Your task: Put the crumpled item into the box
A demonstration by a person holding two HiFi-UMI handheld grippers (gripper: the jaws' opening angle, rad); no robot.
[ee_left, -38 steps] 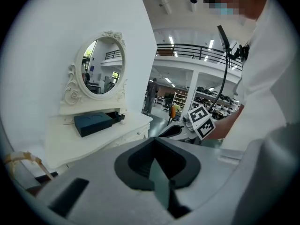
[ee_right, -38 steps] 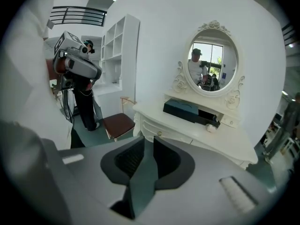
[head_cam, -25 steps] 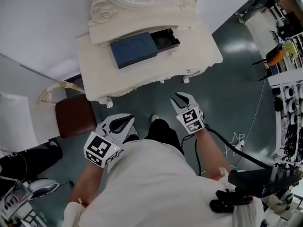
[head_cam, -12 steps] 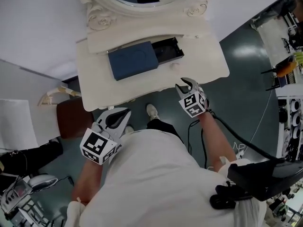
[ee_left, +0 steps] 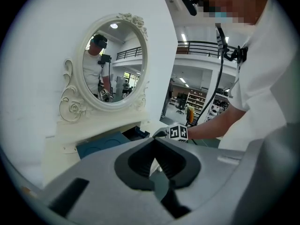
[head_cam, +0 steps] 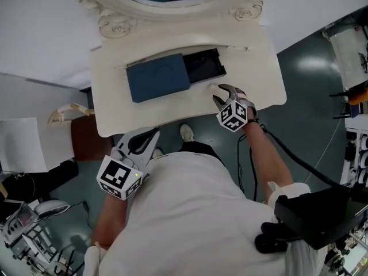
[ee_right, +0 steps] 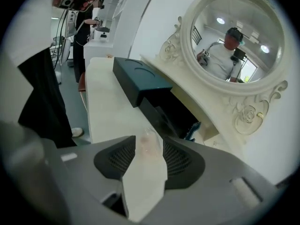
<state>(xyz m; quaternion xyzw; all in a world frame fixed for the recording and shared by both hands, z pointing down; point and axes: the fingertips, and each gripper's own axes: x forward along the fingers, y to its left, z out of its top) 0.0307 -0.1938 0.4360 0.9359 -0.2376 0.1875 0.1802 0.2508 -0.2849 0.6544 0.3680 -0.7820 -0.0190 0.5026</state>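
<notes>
The pale, translucent crumpled item [ee_right: 148, 143] is lying on the white ornate desk [head_cam: 172, 117], just in front of the dark blue rectangular box [head_cam: 158, 80]. The box's black inner tray [head_cam: 204, 66] is standing pulled open, and nothing pale is showing inside it. So the item is not yet sitting in the box.

The right claw [head_cam: 220, 91] is hanging over the item with its jaws spread apart, having just been opening. The item is showing between the tips, with neither pad pressing on it. The left claw [head_cam: 150, 138] is waiting off the desk's front edge near the person's body, jaws together at the tips and holding nothing.

By my reading, nearly the whole job is remaining: gripping the item, carrying it over the tray and releasing it there.
</notes>
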